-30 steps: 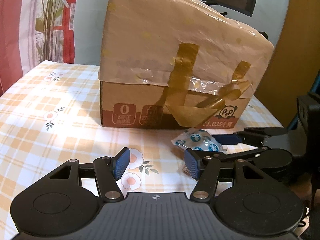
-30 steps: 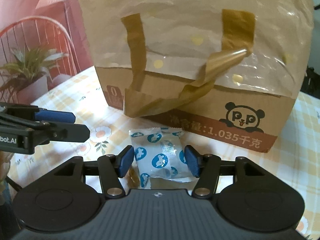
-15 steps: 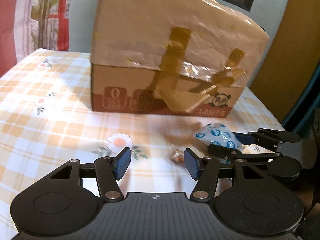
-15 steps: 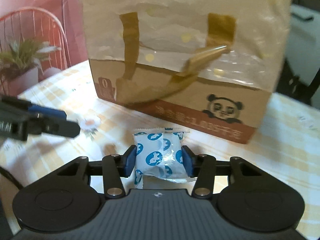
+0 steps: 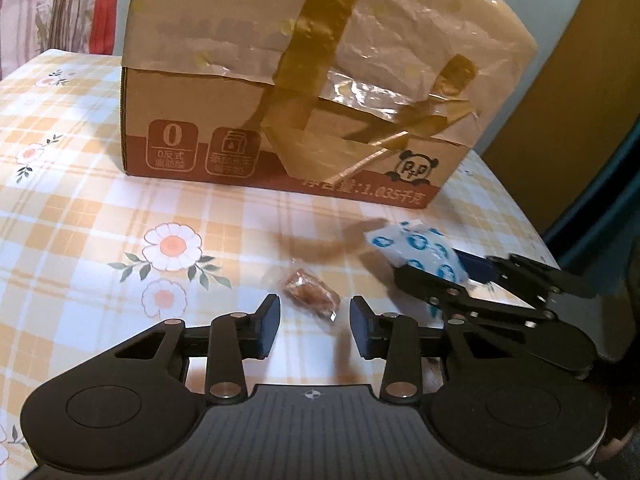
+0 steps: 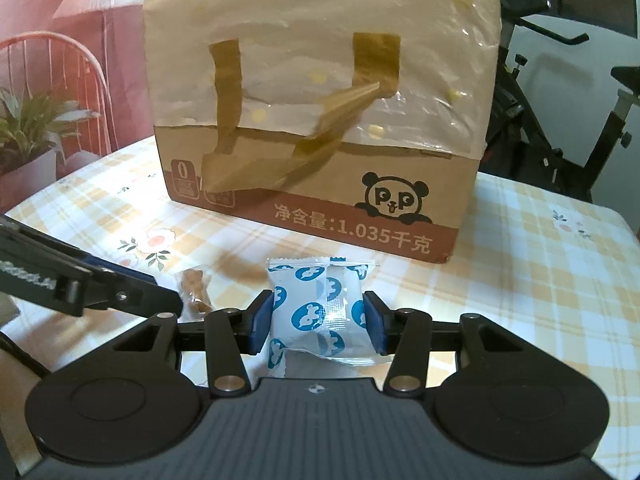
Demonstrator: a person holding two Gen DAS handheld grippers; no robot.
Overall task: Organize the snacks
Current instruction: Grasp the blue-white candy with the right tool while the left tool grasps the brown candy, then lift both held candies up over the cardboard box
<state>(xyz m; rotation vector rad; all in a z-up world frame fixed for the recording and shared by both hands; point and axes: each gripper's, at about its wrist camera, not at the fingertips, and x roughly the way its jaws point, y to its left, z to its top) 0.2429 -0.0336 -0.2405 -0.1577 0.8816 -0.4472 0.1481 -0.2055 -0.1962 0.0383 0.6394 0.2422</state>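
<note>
Left wrist view: left gripper (image 5: 314,322) at lower centre, fingers apart and closing — small brown snack in clear wrapper (image 5: 311,295) lies on the desk just ahead of the gap, pads not touching it. Desk (image 5: 80,216) has an orange-and-white checked cloth with flower prints. Brown cardboard box (image 5: 320,80) with a panda logo, topped with pale plastic film and brown tape strips, fills the upper centre of the frame. Right gripper (image 5: 440,268) enters from the right edge, with the white square packet with blue round prints (image 5: 416,248) in its fingers, just right of the brown snack.

Right wrist view: right gripper (image 6: 319,322) at lower centre, blue pads clamped on both sides of the white packet (image 6: 320,312) — packet upright, held in front of the box (image 6: 320,120). Left gripper's fingers (image 6: 132,292) come in from the left edge; brown snack (image 6: 196,288) lies on the desk (image 6: 540,280) at their tips, left of the packet. Plant and pink wall at upper left, dark metal frame at upper right.
</note>
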